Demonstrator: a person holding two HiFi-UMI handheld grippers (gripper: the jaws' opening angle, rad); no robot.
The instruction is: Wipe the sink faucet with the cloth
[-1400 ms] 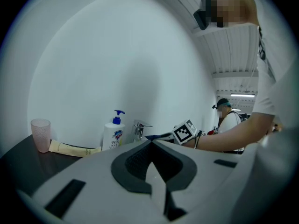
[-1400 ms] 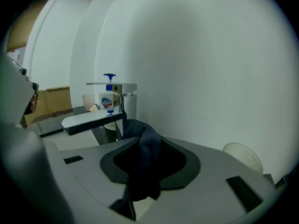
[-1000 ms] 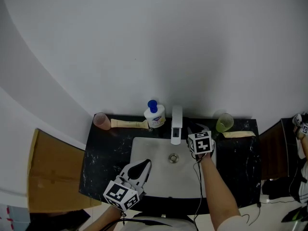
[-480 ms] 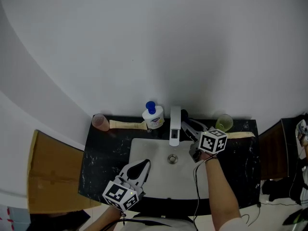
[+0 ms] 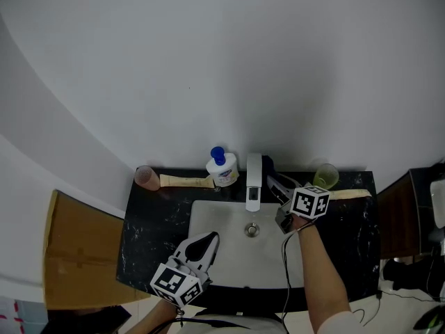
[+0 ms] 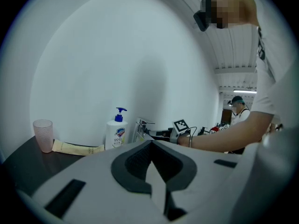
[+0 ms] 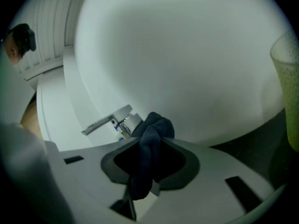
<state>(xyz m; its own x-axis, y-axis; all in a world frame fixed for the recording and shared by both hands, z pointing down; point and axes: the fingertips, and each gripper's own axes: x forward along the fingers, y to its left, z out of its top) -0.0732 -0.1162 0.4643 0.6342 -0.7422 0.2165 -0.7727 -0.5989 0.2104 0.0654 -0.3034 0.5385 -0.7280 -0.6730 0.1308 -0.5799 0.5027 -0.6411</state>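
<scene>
Head view. Down at the near-left rim of the sink [image 5: 208,218], left tongs [image 5: 208,239]: tips together, nothing in them, hovering clear of everything. Up by the faucet [image 5: 254,179], right tongs [image 5: 272,181]: angled in from the right, tips just beside the spout, marker cube tilted. Too small here to read the grip. Along the back of the dark counter [image 5: 149,221], left to right: pink cup [image 5: 146,177], flat tube [image 5: 186,181], soap bottle [image 5: 223,167], then past the faucet a green cup [image 5: 325,176].

Against a second ago: right tongs then lower, over the basin's right edge with the cube facing straight up; now lifted, rolled and swung in toward the faucet. Left tongs right where they were.

Left gripper view. Shut, pads meeting at the tip, empty. Beyond them: pink cup, flat tube, soap bottle, chrome faucet, and the other arm reaching in from the right.

Right gripper view. Clamped on the cloth [image 7: 152,136], having just closed a touch tighter. Dark blue, thick, bunched into a wad, bulging past the tips and hanging down between the pads. Wad overlapping the faucet's chrome body below the flat lever handle; actual contact hard to call.
</scene>
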